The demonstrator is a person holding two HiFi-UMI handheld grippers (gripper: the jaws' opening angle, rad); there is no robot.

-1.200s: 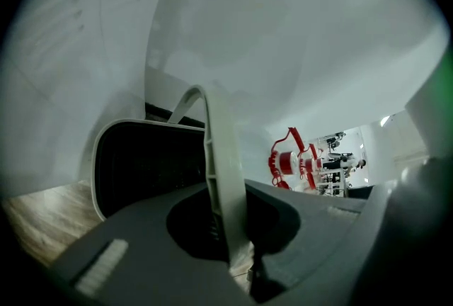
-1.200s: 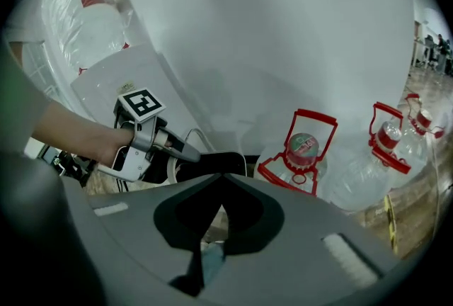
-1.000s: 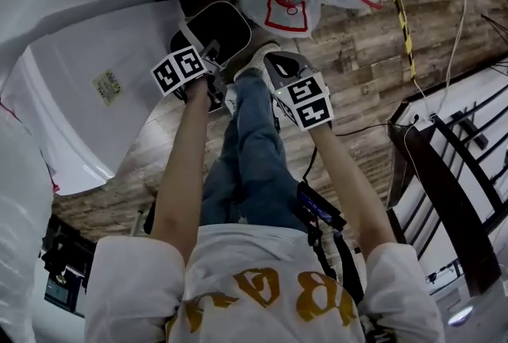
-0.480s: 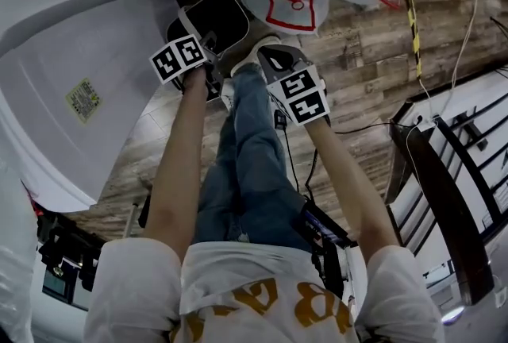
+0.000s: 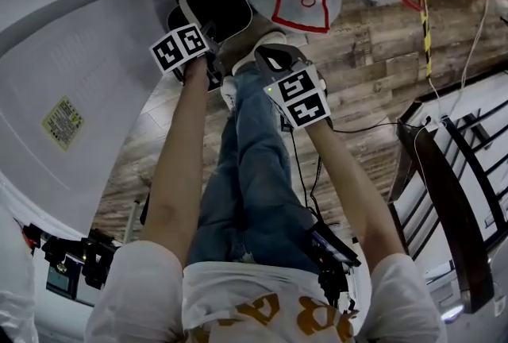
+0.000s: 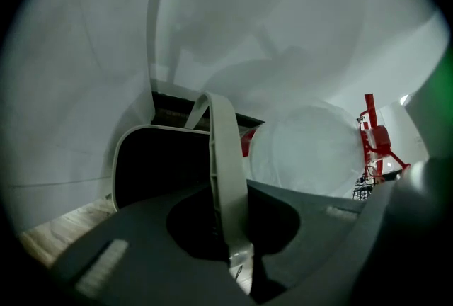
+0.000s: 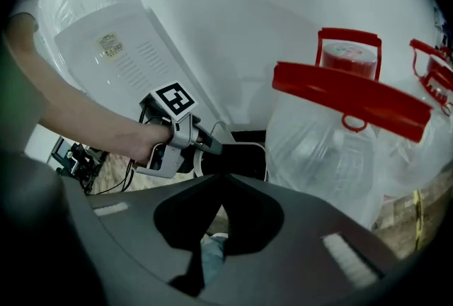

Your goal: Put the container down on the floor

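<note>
Container (image 5: pixel 225 9), black inside w/ white rim, is seen top centre of the head view. It sits by the person's shoe (image 5: pixel 266 44) and close against a big white appliance (image 5: pixel 79 87) on the left. Whether its base is down on the wood floor (image 5: pixel 373 55) can't be told.

Left gripper (image 6: pixel 232 244): jaws are clenched tight on the container's white handle (image 6: pixel 225 156). The handle is pinched betw. them and arches up over the dark opening. Nothing can be made out inside the container, as the interior is too dark.

Right gripper (image 7: pixel 221 177), next across: jaws are pressed together, tips meeting, nothing gripped betw. them. Only blue jeans (image 7: pixel 211 255) are glimpsed through the gap below. It's held just beside the left one, off the container.

Further right, big clear plastic jars (image 7: pixel 340 156) w/ red lids (image 7: pixel 350 95) and red handles are seen just beside the container. Contents can't be made out through the cloudy walls.
</note>
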